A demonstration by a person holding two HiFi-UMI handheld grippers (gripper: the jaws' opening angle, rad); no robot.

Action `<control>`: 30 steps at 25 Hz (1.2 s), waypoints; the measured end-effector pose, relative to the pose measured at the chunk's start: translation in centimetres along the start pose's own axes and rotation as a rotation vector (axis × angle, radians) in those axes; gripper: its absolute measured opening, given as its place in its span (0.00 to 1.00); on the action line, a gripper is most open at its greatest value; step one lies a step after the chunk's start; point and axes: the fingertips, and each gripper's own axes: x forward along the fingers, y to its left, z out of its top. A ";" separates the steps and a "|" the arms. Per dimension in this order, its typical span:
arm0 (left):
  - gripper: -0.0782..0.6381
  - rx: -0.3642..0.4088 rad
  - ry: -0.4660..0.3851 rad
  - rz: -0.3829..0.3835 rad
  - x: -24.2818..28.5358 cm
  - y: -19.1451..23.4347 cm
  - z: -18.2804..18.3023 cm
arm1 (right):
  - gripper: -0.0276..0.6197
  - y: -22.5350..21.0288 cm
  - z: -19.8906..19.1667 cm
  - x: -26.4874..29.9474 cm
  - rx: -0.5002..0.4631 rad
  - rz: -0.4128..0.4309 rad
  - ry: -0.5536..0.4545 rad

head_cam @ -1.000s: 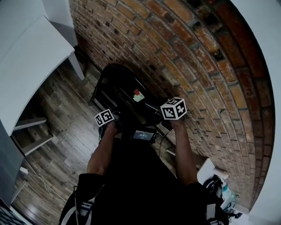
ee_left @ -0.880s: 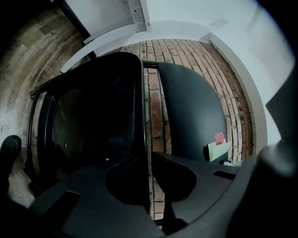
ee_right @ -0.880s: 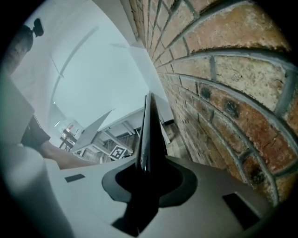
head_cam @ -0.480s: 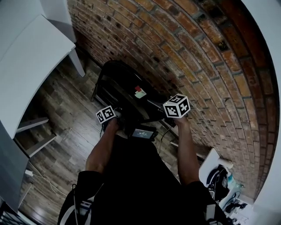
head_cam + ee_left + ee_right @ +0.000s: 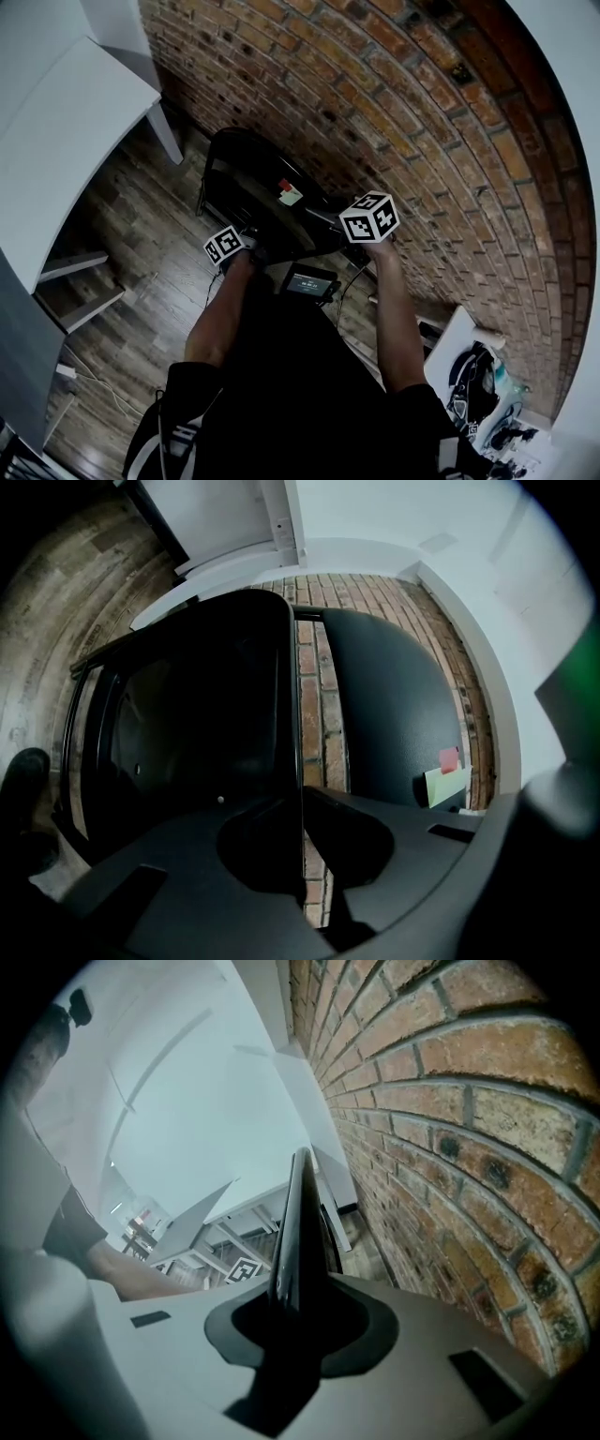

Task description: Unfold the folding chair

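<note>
The black folding chair point(image 5: 253, 187) stands folded beside the brick wall point(image 5: 422, 112), with a red and a green sticky note point(image 5: 291, 194) on it. My left gripper point(image 5: 249, 247) is shut on the thin edge of the chair's seat panel point(image 5: 216, 724). In the left gripper view the dark backrest point(image 5: 384, 705) with the notes point(image 5: 448, 772) lies to the right, and brick shows in the gap between. My right gripper point(image 5: 349, 234) is shut on another thin black edge of the chair point(image 5: 298, 1232), close to the wall point(image 5: 450, 1129).
A white table point(image 5: 66, 122) stands at the left on the wooden floor point(image 5: 141, 244). A small lit screen point(image 5: 309, 281) hangs near the person's body. White bags and clutter point(image 5: 469, 384) lie at the lower right by the wall. A thin cable point(image 5: 94, 384) runs across the floor.
Both grippers and the chair have shifted a little upward in the head view, the right one more than the left. Both grips have stayed the same.
</note>
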 end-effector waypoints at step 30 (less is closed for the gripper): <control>0.15 -0.062 0.010 -0.127 -9.9 0.3 -0.5 | 0.21 12.2 -2.5 3.0 -0.025 -0.032 0.001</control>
